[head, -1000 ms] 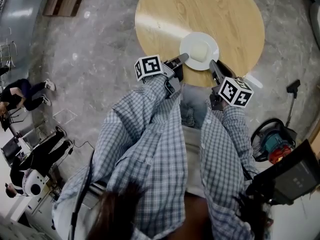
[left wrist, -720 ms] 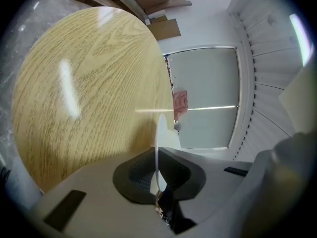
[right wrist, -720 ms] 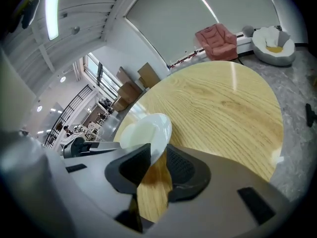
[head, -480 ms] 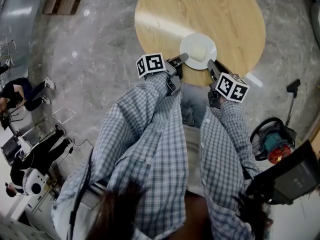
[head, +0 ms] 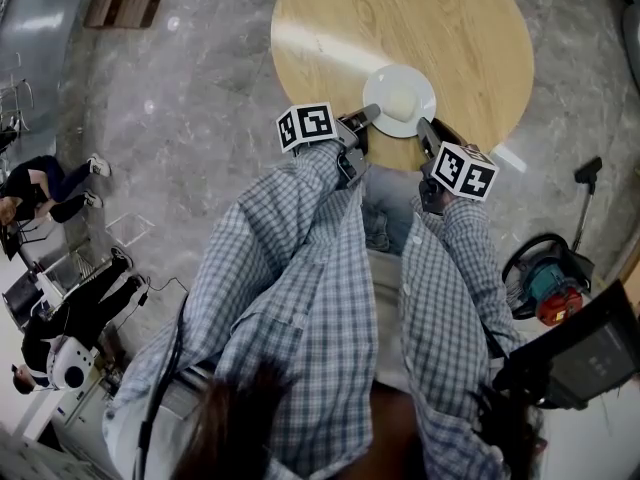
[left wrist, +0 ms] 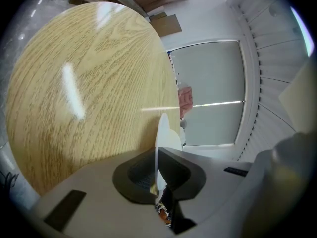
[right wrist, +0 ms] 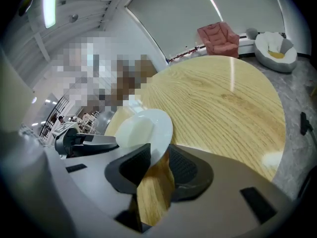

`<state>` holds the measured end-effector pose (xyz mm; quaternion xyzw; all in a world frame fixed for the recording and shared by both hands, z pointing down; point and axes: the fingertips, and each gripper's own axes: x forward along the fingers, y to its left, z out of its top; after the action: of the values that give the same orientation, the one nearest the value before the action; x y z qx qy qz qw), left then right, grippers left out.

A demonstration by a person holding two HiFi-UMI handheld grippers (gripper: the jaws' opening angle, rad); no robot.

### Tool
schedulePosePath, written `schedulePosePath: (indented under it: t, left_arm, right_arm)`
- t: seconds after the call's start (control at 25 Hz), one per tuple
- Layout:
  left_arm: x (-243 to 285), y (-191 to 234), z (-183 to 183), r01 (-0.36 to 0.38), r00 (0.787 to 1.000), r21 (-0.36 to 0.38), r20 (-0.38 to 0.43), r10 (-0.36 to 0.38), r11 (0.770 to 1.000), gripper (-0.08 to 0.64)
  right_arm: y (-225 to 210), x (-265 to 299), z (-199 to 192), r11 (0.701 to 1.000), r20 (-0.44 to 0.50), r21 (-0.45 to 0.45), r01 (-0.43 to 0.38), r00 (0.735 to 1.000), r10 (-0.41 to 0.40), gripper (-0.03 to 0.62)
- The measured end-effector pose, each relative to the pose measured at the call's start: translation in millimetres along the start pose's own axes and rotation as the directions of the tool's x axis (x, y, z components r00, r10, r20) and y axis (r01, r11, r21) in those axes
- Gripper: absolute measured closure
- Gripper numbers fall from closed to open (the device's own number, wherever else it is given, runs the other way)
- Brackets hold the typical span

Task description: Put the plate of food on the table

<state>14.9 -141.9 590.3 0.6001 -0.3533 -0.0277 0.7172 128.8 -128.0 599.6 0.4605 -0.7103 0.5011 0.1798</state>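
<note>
Forward a touch goes the plate (head: 400, 99), now further over the counter (head: 330, 28). My left gripper (head: 366, 116) and right gripper (head: 425, 127) each pinch its rim. Setting it down looks next.

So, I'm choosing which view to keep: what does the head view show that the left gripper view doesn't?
Head view only: the right gripper, the person's checked sleeves and the grey stone floor. Left gripper view only: the left gripper with its jaws shut on the edge-on rim of the white round plate, and a large window-like panel. Both: that plate and the round light wooden table.
</note>
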Motion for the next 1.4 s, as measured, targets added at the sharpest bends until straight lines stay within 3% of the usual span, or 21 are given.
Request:
schedulePosePath:
  t: [0.2, 0.52, 0.64, 0.72, 0.76, 0.8, 0.88, 1.0, 1.08, 1.16, 1.32, 1.4]
  left_arm:
    - [2.2, 1.1, 1.9, 0.000, 1.000, 0.000, -0.001, 0.000, 1.000, 0.541]
    - [6.0, 4.2, -1.0, -0.008, 1.000, 0.006, -0.001, 0.008, 1.000, 0.541]
    - [7.7, 4.5, -1.8, -0.002, 1.000, -0.006, -0.002, 0.002, 1.000, 0.541]
    - [8.9, 4.5, -1.8, 0.003, 1.000, -0.007, -0.003, -0.003, 1.000, 0.541]
    - [9.6, 4.4, -1.5, 0.004, 1.000, -0.008, -0.004, -0.004, 1.000, 0.541]
    - [10.2, 4.3, -1.3, 0.005, 1.000, -0.009, -0.005, -0.005, 1.000, 0.541]
    - [10.8, 4.6, -1.1, 0.003, 1.000, -0.013, -0.005, -0.003, 1.000, 0.541]
    - [11.9, 4.3, -1.4, 0.005, 1.000, -0.020, -0.007, -0.006, 1.000, 0.541]
    - [13.1, 3.8, -0.8, 0.009, 1.000, -0.022, -0.007, -0.009, 1.000, 0.541]
    - [14.1, 4.1, -1.1, 0.011, 1.000, -0.025, -0.007, -0.011, 1.000, 0.541]
    - [14.2, 4.2, -1.2, 0.017, 1.000, -0.030, -0.009, -0.018, 0.999, 0.541]
    - [14.6, 3.1, -0.9, 0.020, 1.000, -0.031, -0.011, -0.020, 0.999, 0.541]
  right_arm:
    - [0.0, 0.8, 1.8, 0.999, -0.029, -0.032, 0.014, 0.999, -0.015, 0.489]
    - [-9.2, -9.1, -4.0, 0.998, -0.038, 0.051, -0.033, 0.999, 0.035, 0.489]
    - [-10.4, -18.8, 0.2, 0.998, -0.032, -0.055, -0.016, 0.999, 0.014, 0.489]
    - [-4.9, -26.0, 3.1, 0.972, -0.018, -0.234, 0.023, 0.999, -0.028, 0.489]
    - [1.6, -29.0, 3.6, 0.934, -0.011, -0.355, 0.044, 0.999, -0.051, 0.489]
    - [11.6, -31.5, 2.6, 0.876, -0.009, -0.479, 0.055, 0.998, -0.067, 0.489]
    - [36.1, -33.5, -5.9, 0.730, -0.028, -0.683, 0.034, 0.997, -0.073, 0.489]
    - [58.1, -28.8, -27.1, 0.504, -0.068, -0.864, -0.013, 0.994, -0.090, 0.489]
    - [62.9, -22.0, -36.5, 0.360, -0.075, -0.933, -0.026, 0.990, -0.123, 0.489]
    - [63.5, -14.4, -43.0, 0.237, -0.074, -0.971, -0.035, 0.985, -0.158, 0.489]
    - [59.8, -0.2, -49.2, 0.039, -0.048, -0.998, -0.040, 0.971, -0.233, 0.489]
    - [57.3, 4.7, -49.4, -0.082, -0.020, -0.996, -0.045, 0.962, -0.273, 0.492]
